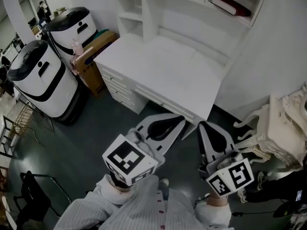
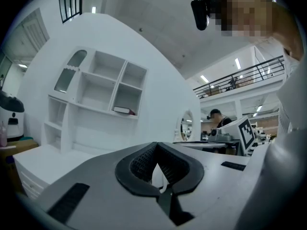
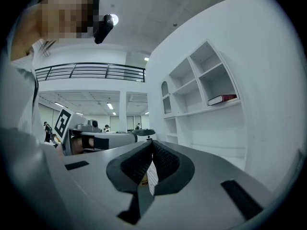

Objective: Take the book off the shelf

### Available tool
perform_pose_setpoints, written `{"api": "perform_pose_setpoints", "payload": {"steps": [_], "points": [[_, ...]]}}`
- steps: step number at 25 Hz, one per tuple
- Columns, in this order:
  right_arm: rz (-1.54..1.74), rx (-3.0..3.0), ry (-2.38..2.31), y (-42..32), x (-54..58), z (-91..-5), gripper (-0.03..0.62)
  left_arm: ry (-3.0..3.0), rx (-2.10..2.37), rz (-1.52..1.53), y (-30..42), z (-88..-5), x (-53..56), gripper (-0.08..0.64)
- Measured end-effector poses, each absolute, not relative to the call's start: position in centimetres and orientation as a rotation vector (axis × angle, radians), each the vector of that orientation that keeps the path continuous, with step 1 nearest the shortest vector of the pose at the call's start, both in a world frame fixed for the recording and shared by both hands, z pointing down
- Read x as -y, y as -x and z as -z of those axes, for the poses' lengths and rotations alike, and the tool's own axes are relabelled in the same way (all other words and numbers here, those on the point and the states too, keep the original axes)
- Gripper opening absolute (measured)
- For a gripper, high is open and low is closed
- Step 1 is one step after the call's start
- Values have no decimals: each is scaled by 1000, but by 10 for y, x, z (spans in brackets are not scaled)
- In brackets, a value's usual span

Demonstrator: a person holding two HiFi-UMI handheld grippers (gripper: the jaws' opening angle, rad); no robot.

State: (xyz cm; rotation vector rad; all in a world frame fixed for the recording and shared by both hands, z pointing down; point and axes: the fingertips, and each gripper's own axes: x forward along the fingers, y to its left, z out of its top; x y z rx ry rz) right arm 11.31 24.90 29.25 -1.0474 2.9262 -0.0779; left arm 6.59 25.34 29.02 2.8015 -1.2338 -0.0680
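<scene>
i hold the left gripper (image 1: 178,123) and right gripper (image 1: 205,128) fully closed and empty, pointing level just short of the desk (image 1: 163,71), as no grasp is due yet. the book (image 1: 230,6) lies flat in the shelf's (image 1: 144,13) lower right compartment, well beyond both.

We note white desk (image 1: 168,75) on dark floor (image 1: 96,128). Along desk's back edge stands shelf unit (image 1: 151,13). In its lower right compartment lies book (image 1: 231,6), flat on board, cover seemingly dark red.
</scene>
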Motion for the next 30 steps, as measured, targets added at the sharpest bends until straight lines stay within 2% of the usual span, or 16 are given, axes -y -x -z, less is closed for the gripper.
{"api": "perform_pose_setpoints", "payload": {"steps": [13,23,30], "points": [[0,-2869,1159,-44,-141,-278,14,-2875,1142,67,8,-279,-139,11],[-21,-2843,1244,-7,-122,-280,14,-2935,1055,52,48,-278,-112,11],[14,-2849,1304,-7,-108,-289,14,-2915,1016,51,55,-289,-97,11]]}}
